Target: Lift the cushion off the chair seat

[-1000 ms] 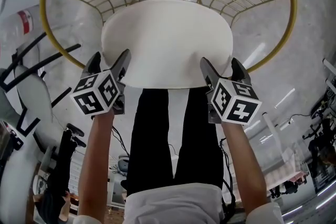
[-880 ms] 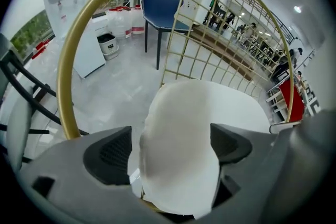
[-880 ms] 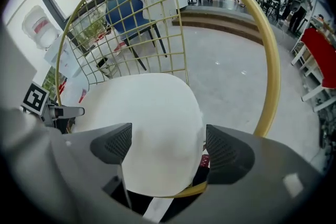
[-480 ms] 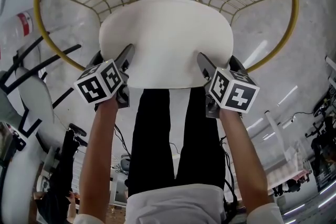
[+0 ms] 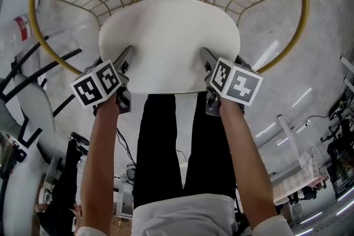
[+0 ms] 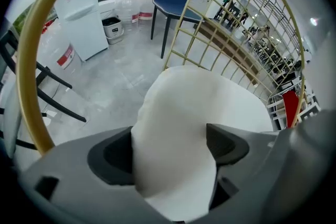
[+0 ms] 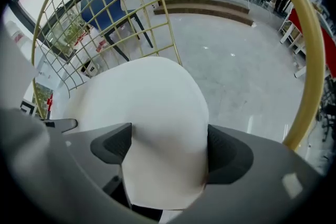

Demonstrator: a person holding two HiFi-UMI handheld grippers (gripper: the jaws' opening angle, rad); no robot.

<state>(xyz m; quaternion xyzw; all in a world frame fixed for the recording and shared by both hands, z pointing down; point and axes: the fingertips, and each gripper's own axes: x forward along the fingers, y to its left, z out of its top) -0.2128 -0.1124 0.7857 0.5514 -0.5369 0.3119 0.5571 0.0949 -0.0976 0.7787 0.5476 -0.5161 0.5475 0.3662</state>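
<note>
The white cushion [image 5: 171,36], lying on the gold wire chair [image 6: 29,68] at the head view's centre, is looking light and squashy, so the left gripper [image 6: 169,145] is closing its jaws on the near edge while the right gripper [image 7: 167,145] is pinching it too.

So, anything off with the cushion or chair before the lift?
Nothing stands out. The cushion lies centred on the wire chair, no tears or stains. Its near edge is pinched between the jaws of the left hand-held gripper, which are closing, and of the right hand-held gripper.
</note>
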